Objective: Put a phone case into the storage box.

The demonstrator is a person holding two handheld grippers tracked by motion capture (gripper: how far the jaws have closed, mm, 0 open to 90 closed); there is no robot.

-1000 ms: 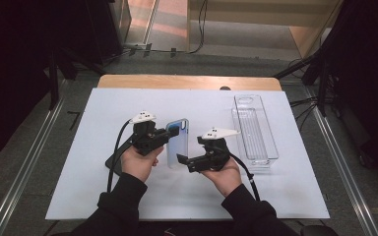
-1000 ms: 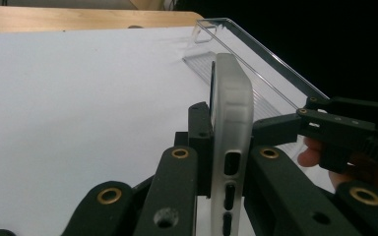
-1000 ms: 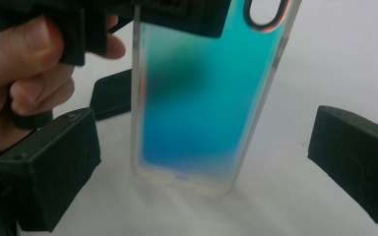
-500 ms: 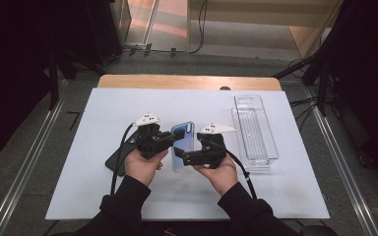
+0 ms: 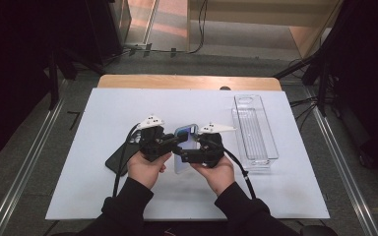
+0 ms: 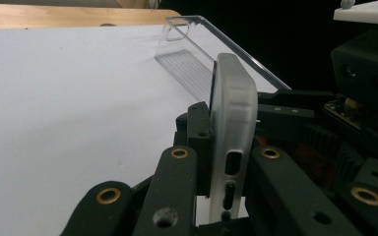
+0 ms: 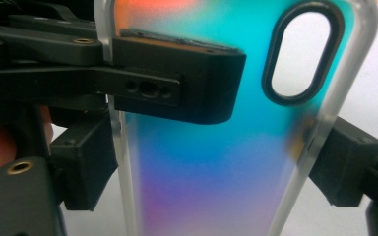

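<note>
A translucent phone case [image 5: 187,132] with a blue-to-purple sheen is held up over the white mat between both hands. My left gripper [image 5: 174,142] is shut on one long side of it; in the left gripper view the case's frosted edge [image 6: 234,108] stands upright between the jaws. My right gripper [image 7: 214,167] spans the case [image 7: 202,196] across its width and has just been closing. Its pads [image 7: 342,164] meet both long edges. The left gripper's jaw [image 7: 177,88] clamps the case near the oval camera hole [image 7: 300,54].
A dark phone [image 5: 115,160] lies flat on the mat under the left hand. A clear plastic tray [image 5: 253,130] stands to the right, lengthwise. The white mat [image 5: 103,113] covers a wooden table; dark stands and cables lie on the floor around it.
The two hands came together at the middle. The right gripper slid left from beside the tray onto the case, and its jaws now sit around the case's width.
</note>
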